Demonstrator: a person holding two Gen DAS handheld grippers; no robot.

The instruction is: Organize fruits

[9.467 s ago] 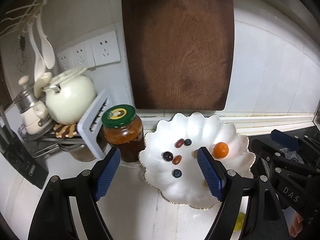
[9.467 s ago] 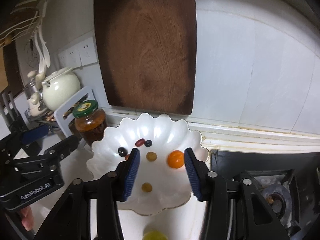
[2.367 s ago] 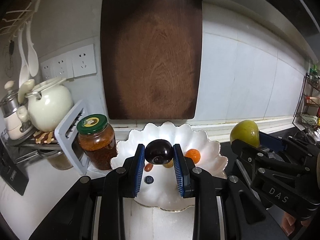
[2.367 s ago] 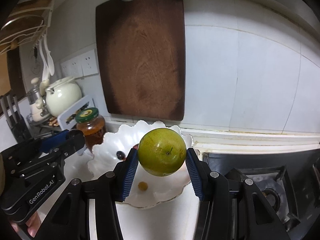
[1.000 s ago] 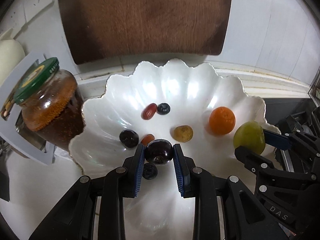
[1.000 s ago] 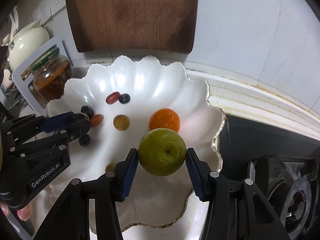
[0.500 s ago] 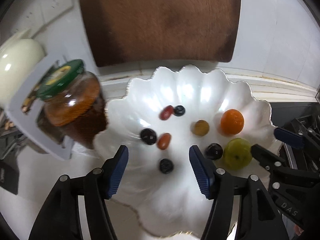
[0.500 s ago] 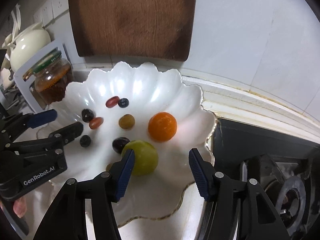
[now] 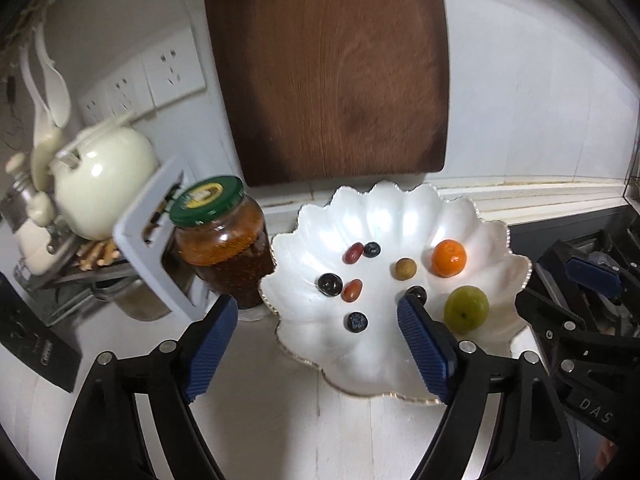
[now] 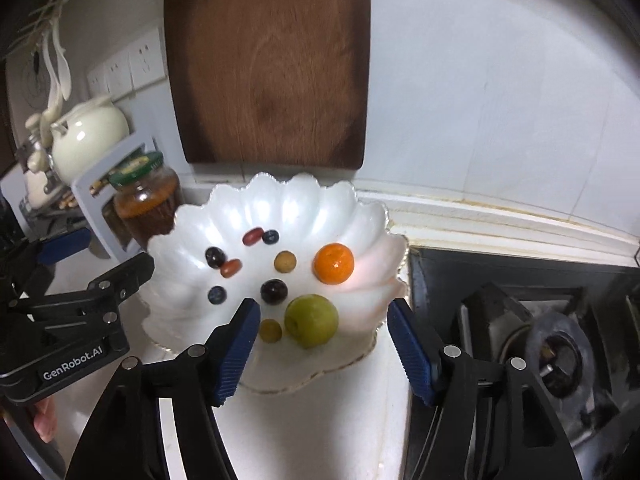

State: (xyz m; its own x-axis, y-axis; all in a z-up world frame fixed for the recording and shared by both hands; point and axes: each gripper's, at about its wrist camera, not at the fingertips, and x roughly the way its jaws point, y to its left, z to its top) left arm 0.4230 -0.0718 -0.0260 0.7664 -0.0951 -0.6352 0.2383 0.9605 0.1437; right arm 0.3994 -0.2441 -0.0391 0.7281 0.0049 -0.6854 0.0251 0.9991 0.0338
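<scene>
White and pearly, the scalloped dish (image 10: 192, 220) sits on the pale counter (image 9: 280, 412) with all the fruit inside it. Nearest the right hand-held gripper (image 10: 322, 344) lies the green fruit (image 10: 311, 321), round and dull-skinned, with a small yellowish berry (image 10: 271, 330) just beside it on the left and the dark plum (image 10: 274, 291) just behind. Both fruits were clamped in the pads a second ago — now they rest loose in the dish. Farther in come the orange (image 10: 334, 263), a tan berry (image 10: 285, 261), two blueberries (image 10: 217, 295), a dark grape (image 10: 215, 257) touching a red one (image 10: 231, 268), and another red grape (image 10: 253, 236) at the back.

The right hand-held gripper hangs spread wide and empty over the dish's near rim; the left hand-held gripper (image 9: 316, 344) is likewise wide apart, holding nothing, its right pad partly covering the plum in the left wrist view.

Left of the dish stands a green-lidded jar (image 9: 222, 240) of brown preserve, touching or nearly touching the rim, with a grey rack (image 9: 156, 240) and a cream teapot (image 9: 102, 182) beyond. Right of the dish is the black hob (image 10: 540, 320). Behind everything a dark wooden cutting board (image 9: 332, 72) leans on the white tiled wall — sockets (image 9: 172, 68) to its left.
</scene>
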